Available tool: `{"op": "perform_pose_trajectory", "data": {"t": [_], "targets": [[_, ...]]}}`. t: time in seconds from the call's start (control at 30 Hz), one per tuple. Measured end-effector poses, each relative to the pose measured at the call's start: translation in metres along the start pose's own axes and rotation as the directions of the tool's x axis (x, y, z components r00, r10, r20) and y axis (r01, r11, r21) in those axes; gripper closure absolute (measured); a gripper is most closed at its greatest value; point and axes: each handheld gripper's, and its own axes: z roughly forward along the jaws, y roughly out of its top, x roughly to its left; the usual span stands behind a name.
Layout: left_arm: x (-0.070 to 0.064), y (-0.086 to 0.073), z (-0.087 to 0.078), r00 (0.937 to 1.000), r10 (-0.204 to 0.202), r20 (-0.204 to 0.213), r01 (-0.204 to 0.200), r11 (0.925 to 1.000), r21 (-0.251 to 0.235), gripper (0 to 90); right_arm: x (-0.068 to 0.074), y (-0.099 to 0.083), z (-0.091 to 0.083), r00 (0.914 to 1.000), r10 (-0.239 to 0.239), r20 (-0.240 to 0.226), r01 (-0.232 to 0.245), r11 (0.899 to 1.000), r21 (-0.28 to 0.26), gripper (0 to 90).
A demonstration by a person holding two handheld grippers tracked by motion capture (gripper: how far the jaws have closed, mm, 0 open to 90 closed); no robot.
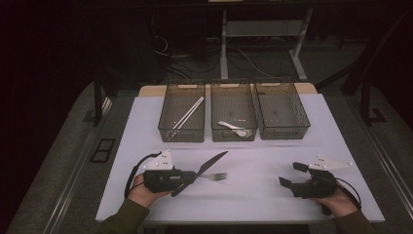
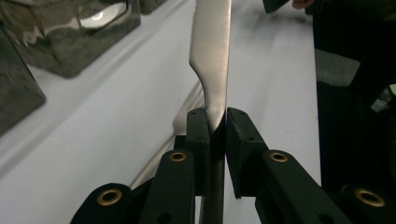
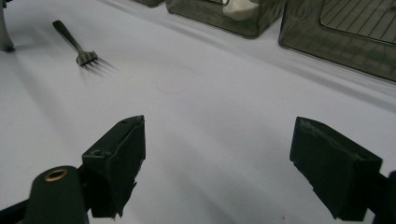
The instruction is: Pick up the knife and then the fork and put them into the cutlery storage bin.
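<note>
On the tabletop [image 1: 253, 195] we have three bins [image 1: 234, 117]: the left holds chopsticks [image 1: 187, 116], the middle a spoon [image 1: 233, 128], the right looks empty. The left tongs [image 1: 187, 176] pinch the knife [image 1: 207, 165], lifted above the surface. The fork [image 1: 216, 176] remains unsorted. The right tongs [image 1: 292, 175] rest spread, idle.

You are working in a dim lab: a white-covered table [image 1: 272, 165], three identical mesh bins [image 1: 234, 119], cables [image 1: 195, 58] and desk legs [image 1: 224, 44] on the far floor.
</note>
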Motion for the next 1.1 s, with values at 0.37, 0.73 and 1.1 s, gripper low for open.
{"op": "perform_pose_trajectory", "data": {"t": [0.37,0.73,1.1], "targets": [[-0.002,0.028,0.022,0.9999,0.005,-0.016,-0.005,0.9997,-0.023,79.8,0.003,0.018,-0.003,0.9988,0.004,-0.049,-0.006,0.999,-0.038,13.5],[-0.007,0.052,0.034,0.9982,-0.012,-0.059,0.008,0.9980,-0.063,79.8,0.021,0.051,0.010,0.9870,-0.029,-0.158,0.022,0.999,-0.043,30.3],[-0.010,0.074,0.059,0.9925,-0.017,-0.121,0.008,0.9972,-0.075,79.8,0.027,0.083,0.017,0.9650,0.019,-0.262,-0.049,0.993,-0.109,55.9]]}}
